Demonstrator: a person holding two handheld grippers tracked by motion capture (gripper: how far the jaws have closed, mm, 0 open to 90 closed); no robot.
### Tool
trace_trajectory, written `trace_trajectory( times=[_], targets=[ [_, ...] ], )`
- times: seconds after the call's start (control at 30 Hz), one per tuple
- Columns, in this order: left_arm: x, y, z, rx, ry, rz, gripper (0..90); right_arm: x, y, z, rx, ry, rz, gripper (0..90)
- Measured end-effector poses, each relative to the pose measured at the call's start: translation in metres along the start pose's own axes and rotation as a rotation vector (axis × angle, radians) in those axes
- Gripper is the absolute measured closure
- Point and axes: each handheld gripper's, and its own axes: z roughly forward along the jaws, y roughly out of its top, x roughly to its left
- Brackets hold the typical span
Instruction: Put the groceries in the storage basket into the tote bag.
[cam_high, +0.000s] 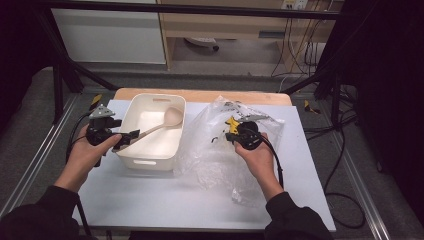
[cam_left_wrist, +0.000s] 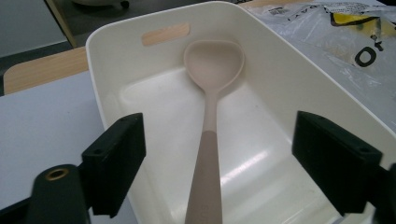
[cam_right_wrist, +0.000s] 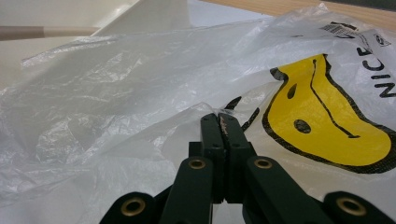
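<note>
The spoon (cam_left_wrist: 208, 140) lies tilted in the white tub (cam_left_wrist: 299, 84), bowl against the far wall, handle running back over the near rim between the 2 jaws of the left gripper (cam_left_wrist: 217, 163). Those jaws stand wide, 1 on each side of the handle, clear of it. The right gripper (cam_right_wrist: 223, 122) is clamped tight on a fold of the clear plastic bag (cam_right_wrist: 116, 93), just right of the tub.

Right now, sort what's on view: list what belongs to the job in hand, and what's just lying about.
In the job:
- spoon, lying in the white tub, between the open left gripper jaws
- plastic bag, pinched by the shut right gripper

Lying about:
- cables on the floor behind the table
- wooden board at the table's far edge
</note>
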Motion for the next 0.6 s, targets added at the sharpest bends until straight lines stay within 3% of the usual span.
trace_trajectory(
  times=[0.3,0.6],
  targets=[
    [-0.003,-0.001,0.013,0.035,-0.024,0.048,32.5,-0.001,-0.001,0.002,0.003,-0.001,0.004,90.0],
    [0.004,-0.006,0.025,0.095,-0.026,0.036,41.9,-0.002,-0.001,0.003,0.008,0.002,0.006,90.0]
  ],
)
